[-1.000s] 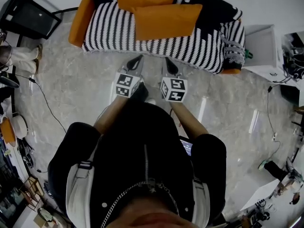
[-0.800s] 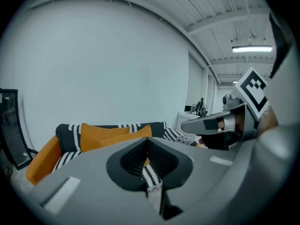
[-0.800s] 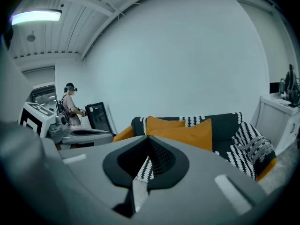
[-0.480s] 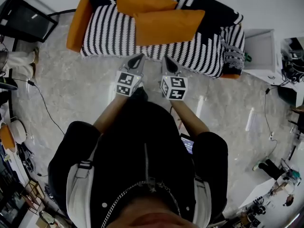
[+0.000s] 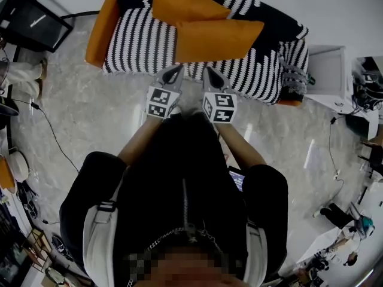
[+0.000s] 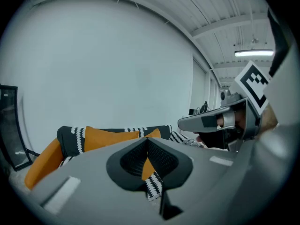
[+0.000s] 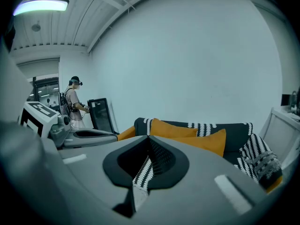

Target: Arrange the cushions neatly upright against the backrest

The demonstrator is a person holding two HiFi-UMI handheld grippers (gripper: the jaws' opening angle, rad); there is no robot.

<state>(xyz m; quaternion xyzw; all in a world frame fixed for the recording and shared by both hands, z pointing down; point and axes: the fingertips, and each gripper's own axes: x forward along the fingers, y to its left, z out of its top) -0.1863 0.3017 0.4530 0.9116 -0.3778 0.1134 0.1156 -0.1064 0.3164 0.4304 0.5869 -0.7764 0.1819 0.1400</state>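
One long sofa (image 5: 137, 40) in black-and-white striped fabric, with orange ends, stands against the wall ahead of the person. On its seat the larger-looking front orange fabric cushion (image 5: 218, 39) is slumped, its long axis running left to right along the sofa. The rear orange fabric cushion (image 5: 182, 3) sits behind it to the left, against the dark backrest (image 5: 269, 14), skewed with a corner pointing right.

Both hand-held tools hover over the sofa's front edge, clear of the cushions. The front cushion lies straight beyond them. The right gripper (image 5: 208, 72) points towards its middle and looks nearer, while the left gripper (image 5: 177, 70) points at its left end. Each has its jaws pressed together with nothing between them.
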